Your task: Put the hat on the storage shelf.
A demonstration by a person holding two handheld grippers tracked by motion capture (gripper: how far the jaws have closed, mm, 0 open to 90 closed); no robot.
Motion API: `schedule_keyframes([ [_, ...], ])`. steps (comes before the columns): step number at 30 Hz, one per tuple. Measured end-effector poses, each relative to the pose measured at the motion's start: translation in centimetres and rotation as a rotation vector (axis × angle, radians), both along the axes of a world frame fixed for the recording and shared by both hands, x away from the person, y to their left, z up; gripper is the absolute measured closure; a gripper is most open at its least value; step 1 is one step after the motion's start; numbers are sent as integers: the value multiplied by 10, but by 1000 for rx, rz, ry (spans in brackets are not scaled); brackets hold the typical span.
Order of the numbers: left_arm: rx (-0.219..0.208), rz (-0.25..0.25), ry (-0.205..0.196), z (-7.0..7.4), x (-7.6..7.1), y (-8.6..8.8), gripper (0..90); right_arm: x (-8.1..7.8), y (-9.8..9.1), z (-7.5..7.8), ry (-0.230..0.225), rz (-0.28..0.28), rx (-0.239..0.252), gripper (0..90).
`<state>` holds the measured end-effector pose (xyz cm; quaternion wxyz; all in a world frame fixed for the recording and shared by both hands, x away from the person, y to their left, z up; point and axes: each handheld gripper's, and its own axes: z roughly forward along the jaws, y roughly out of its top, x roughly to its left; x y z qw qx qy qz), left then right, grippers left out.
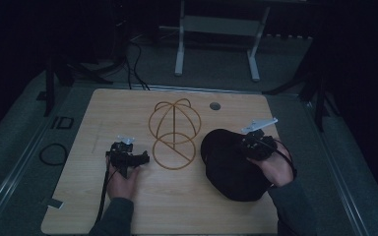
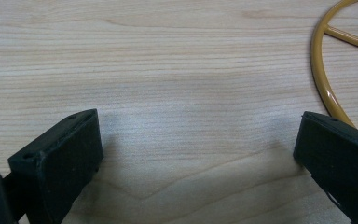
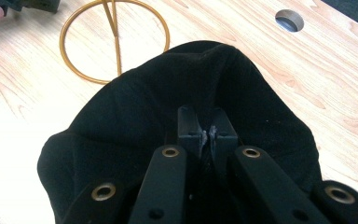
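Observation:
A black cloth hat (image 1: 229,164) lies at the right of the wooden table (image 1: 98,128). My right gripper (image 1: 248,142) is shut on a fold of the hat's fabric (image 3: 205,93), the two jaws pinched together in the right gripper view. A gold wire hat stand (image 1: 173,132) stands at the table's middle, its round base ring (image 3: 114,42) beyond the hat. My left gripper (image 1: 135,158) rests low on the table left of the stand, jaws spread wide with bare wood between them (image 2: 196,140). The stand's ring (image 2: 324,70) curves past its right jaw.
A round cable hole (image 1: 215,105) sits in the table's far edge, right of the stand. A white metal frame (image 1: 216,29) stands on the floor beyond the table. Dark cables (image 1: 54,153) lie on the floor to the left.

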<state>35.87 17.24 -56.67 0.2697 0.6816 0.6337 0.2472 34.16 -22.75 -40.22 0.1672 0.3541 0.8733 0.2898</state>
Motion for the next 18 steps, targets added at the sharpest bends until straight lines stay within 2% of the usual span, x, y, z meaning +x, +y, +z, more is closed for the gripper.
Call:
schedule_keyframes([
  [13, 0, 0, 0, 0, 0, 0, 7, 7, 1, 7, 7, 10, -1, 868],
  [18, 0, 0, 0, 0, 0, 0, 7, 10, 1, 16, -13, 13, 4, 867],
])
